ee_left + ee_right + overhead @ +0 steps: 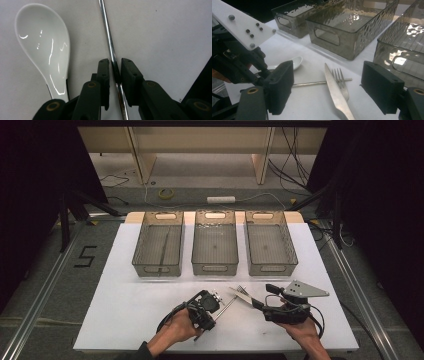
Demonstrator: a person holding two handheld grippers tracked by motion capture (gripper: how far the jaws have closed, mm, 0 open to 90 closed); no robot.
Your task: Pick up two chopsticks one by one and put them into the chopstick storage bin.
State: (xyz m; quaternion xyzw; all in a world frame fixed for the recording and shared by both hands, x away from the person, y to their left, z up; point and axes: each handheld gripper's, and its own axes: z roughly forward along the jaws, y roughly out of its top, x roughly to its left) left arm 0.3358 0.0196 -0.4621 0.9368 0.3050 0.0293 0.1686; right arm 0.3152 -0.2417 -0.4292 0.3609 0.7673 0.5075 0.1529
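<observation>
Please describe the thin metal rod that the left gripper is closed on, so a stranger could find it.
On the white table, in front of the three grey bins, cutlery lies near the front edge. The metal rod lies beside the white spoon, clamped in the left gripper. Unlike spoon, knife and fork, it is plain, round and straight.

metal rod (110,45) cut off by top edge, spoon (43,47) handle hidden behind left tongs (115,75)

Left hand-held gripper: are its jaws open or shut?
Shut: the left hand-held gripper has its pads pressed against the thin metal rod lying on the table.
</observation>
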